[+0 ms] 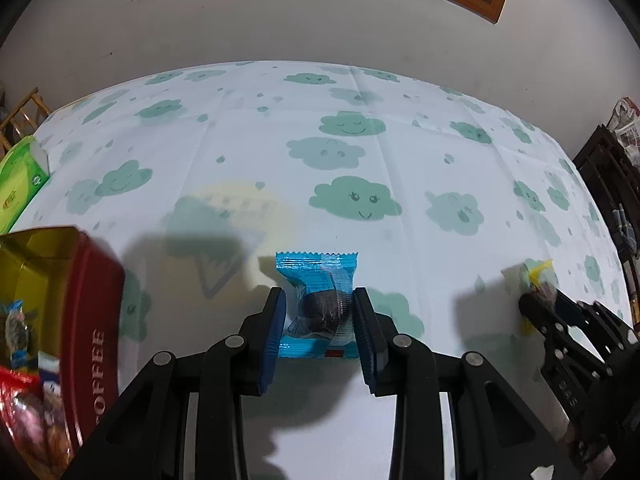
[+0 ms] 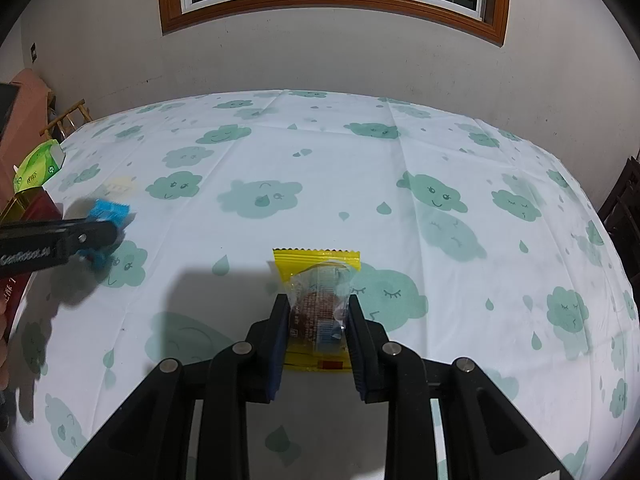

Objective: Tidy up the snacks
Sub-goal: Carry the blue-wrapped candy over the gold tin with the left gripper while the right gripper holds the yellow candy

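You had several snacks already in the red coffee tin point(image 1: 86, 320), and right of it your left gripper point(image 1: 320, 312) pinched a blue packet point(image 1: 316, 280) while your right gripper point(image 2: 318, 316) clamped a yellow packet point(image 2: 316, 268), both not yet binned.

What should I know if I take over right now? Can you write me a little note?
Left hand-held gripper: shut on the blue snack packet.
Right hand-held gripper: shut on the yellow snack packet.
Red coffee tin: open, at the left, next to the left hand-held gripper.
Done: some snacks already lie in the tin.
Left: probably put both held packets into the tin.
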`<state>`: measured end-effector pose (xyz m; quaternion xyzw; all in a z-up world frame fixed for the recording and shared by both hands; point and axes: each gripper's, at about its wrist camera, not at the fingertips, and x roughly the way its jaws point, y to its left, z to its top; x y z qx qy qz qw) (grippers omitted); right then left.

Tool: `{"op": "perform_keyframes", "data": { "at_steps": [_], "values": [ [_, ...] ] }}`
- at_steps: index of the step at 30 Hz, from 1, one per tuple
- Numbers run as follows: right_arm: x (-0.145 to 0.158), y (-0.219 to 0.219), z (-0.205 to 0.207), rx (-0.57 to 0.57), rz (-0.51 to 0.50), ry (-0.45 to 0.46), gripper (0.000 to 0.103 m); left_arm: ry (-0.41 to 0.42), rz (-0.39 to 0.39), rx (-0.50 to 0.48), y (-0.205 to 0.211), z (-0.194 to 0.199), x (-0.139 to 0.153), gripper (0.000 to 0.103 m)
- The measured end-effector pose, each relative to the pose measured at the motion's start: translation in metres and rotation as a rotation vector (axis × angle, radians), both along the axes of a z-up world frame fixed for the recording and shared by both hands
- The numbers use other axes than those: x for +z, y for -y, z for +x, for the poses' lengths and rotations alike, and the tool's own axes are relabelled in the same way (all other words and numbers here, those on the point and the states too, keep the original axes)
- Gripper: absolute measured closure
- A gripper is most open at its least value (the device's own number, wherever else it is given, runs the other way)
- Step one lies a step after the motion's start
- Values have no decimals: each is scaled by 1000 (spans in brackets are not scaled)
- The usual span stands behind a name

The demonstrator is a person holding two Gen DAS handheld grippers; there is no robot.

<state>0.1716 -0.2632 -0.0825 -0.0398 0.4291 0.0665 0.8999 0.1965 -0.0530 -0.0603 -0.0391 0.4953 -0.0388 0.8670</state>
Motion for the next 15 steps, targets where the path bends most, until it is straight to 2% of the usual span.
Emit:
{"op": "perform_keyframes", "data": {
  "at_steps": [9,15],
  "values": [
    [0,0,1,0,-3,0,76,-1,-8,15,-5,-36,21,73],
    [0,0,0,-1,-7,0,76,28,9,11,-11,-63,43,73]
  ]
}}
